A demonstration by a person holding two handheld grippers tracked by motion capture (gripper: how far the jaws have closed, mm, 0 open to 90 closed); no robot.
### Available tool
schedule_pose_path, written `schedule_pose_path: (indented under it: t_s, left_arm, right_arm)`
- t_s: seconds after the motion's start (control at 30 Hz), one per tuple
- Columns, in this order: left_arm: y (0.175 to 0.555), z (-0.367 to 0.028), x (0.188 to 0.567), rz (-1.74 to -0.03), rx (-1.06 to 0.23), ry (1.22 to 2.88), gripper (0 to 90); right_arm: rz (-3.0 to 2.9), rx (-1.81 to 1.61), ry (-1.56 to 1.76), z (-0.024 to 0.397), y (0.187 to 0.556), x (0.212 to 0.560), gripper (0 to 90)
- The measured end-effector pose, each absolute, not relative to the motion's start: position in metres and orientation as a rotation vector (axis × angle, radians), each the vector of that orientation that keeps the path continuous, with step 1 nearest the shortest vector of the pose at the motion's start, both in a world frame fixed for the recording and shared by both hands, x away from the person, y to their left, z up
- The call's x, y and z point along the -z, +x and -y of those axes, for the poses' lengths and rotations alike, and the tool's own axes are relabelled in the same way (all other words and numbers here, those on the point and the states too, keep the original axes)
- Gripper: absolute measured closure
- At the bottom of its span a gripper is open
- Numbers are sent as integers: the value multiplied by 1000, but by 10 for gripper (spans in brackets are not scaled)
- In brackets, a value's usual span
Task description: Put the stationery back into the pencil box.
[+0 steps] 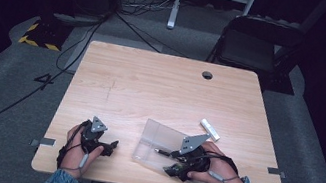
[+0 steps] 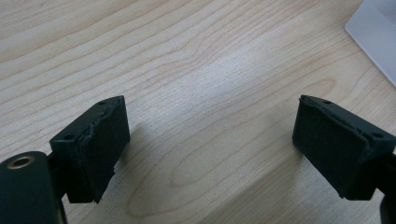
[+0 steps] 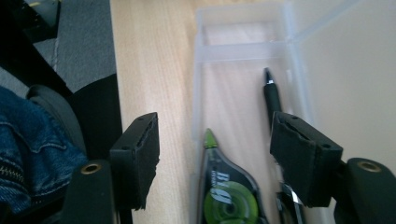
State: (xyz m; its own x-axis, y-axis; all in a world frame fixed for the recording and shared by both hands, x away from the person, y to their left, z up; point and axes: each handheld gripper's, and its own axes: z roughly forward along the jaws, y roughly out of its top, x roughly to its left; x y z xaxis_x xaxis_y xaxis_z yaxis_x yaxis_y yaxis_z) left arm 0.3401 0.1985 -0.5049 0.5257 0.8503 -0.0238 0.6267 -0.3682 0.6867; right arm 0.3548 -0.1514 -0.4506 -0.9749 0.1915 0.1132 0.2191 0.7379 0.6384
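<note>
A clear plastic box [image 1: 155, 141] lies near the table's front edge with its lid standing open. In the right gripper view a black pen [image 3: 272, 95] and a green and black correction tape dispenser [image 3: 227, 196] lie inside the box [image 3: 243, 44]. My right gripper [image 3: 212, 123] is open and low over the box's near end. The dispenser sits between its jaws with a gap on each side, and the pen runs under the right-hand jaw. In the high view this right gripper [image 1: 172, 164] points left into the box. My left gripper [image 2: 211, 105] is open over bare wood, left of the box [image 2: 376, 37].
A small white tube [image 1: 209, 129] lies on the table [image 1: 162, 86] just beyond my right hand. The table has a round hole [image 1: 207, 75] at the far side. A folding chair [image 1: 256, 42] and cables stand on the floor behind.
</note>
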Motion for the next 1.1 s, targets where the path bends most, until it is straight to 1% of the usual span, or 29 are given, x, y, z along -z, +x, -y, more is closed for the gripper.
schedule_pose_path:
  t_s: [0.5, 0.7, 0.87, 0.97, 1.1]
  left_arm:
    - [340, -199, 505, -1192, -451, 2122, 115]
    - [339, -199, 505, -1196, -450, 2116, 115]
    - [339, -199, 505, -1192, -451, 2120, 114]
    - [339, -199, 505, -1191, -451, 2120, 115]
    - [339, -199, 505, -1192, -452, 2121, 115]
  right_arm:
    - [2926, 1191, -554, 176, 375, 423, 348]
    - [2934, 1234, -668, 190, 385, 413, 392]
    - [2931, 1248, -791, 208, 395, 407, 464]
    - [2941, 1241, -838, 216, 399, 405, 493]
    - [2956, 1222, -905, 226, 406, 405, 512]
